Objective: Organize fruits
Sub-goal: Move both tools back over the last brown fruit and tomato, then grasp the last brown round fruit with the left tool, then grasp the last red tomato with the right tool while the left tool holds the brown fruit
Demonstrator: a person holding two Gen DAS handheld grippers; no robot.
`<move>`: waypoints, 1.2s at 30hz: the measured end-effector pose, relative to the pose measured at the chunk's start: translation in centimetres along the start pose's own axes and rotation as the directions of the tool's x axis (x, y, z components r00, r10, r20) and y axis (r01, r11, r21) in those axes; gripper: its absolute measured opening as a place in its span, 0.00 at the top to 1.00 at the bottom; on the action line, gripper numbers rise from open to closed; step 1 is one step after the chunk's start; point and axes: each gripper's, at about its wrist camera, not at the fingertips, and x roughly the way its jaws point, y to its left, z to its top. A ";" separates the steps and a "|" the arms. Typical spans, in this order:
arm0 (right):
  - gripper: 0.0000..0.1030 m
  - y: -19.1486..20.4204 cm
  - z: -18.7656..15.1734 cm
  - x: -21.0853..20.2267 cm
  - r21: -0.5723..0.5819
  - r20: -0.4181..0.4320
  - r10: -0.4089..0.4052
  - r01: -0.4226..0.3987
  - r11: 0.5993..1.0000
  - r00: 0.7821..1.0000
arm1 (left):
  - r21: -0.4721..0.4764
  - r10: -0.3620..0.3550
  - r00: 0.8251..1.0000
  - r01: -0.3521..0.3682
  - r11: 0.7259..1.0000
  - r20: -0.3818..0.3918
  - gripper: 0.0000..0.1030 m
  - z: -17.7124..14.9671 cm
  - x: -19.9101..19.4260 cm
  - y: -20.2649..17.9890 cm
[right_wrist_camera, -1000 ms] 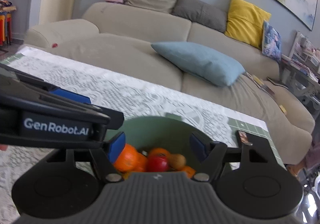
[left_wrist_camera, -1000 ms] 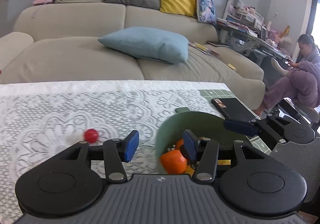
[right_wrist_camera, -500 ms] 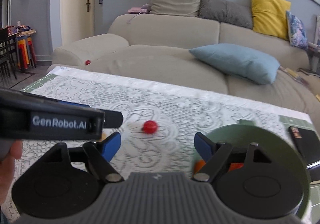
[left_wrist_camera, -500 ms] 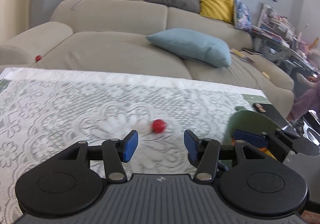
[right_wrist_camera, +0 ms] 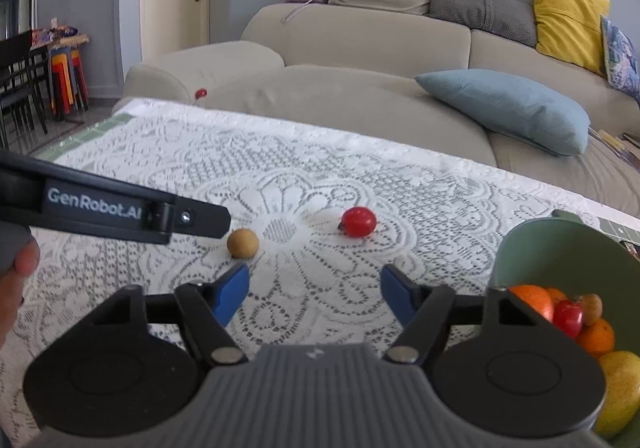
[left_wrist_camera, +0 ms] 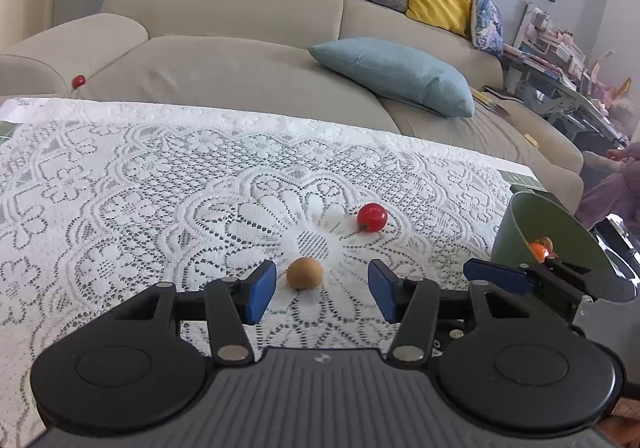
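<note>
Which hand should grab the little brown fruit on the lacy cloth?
Probably the left. The brown fruit lies just ahead of the open left gripper, almost between its fingers. The right gripper, also open, is aimed more toward the red fruit.

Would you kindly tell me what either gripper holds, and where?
Nothing: the left gripper and right gripper are open; the small brown round fruit lies loose.
</note>
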 end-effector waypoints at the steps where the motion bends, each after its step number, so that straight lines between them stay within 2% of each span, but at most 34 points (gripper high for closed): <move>1: 0.40 0.0 -0.2 0.3 -0.007 -0.007 0.000 0.000 1.000 1.000 | 0.005 -0.001 1.000 0.001 1.000 0.002 0.39 -0.2 0.2 0.3; 3: 0.52 0.0 -0.3 1.0 -0.016 -0.025 -0.004 0.004 1.000 1.000 | 0.008 0.005 1.000 -0.005 1.000 0.001 0.39 -0.7 0.7 0.7; 10: 0.53 -0.2 -0.7 2.3 -0.017 -0.038 -0.015 0.015 1.000 0.999 | 0.008 -0.030 1.000 0.030 1.000 -0.004 0.40 -1.6 2.1 1.3; 16: 0.54 0.1 -0.9 2.9 -0.057 -0.044 -0.024 0.022 0.998 0.999 | 0.057 -0.004 1.000 0.004 0.998 -0.012 0.41 -1.3 4.1 0.2; 18: 0.54 0.1 -0.9 2.9 -0.060 -0.042 -0.026 0.023 0.998 0.999 | 0.061 0.023 1.000 -0.023 0.998 -0.004 0.44 -1.3 4.6 0.2; 25: 0.53 0.1 -0.8 3.4 -0.052 -0.034 -0.040 0.038 0.998 0.999 | 0.082 0.041 0.999 -0.041 0.996 -0.007 0.57 -1.7 5.5 0.1; 30: 0.53 -0.2 -0.8 3.9 -0.043 -0.039 -0.045 0.043 0.998 0.998 | 0.091 0.027 1.000 -0.027 0.995 0.007 0.69 -1.7 5.5 0.1; 36: 0.53 -1.1 -0.1 5.1 0.014 -0.025 -0.048 0.049 0.999 0.999 | 0.084 0.035 0.999 -0.037 0.996 0.025 0.70 -1.6 5.1 0.2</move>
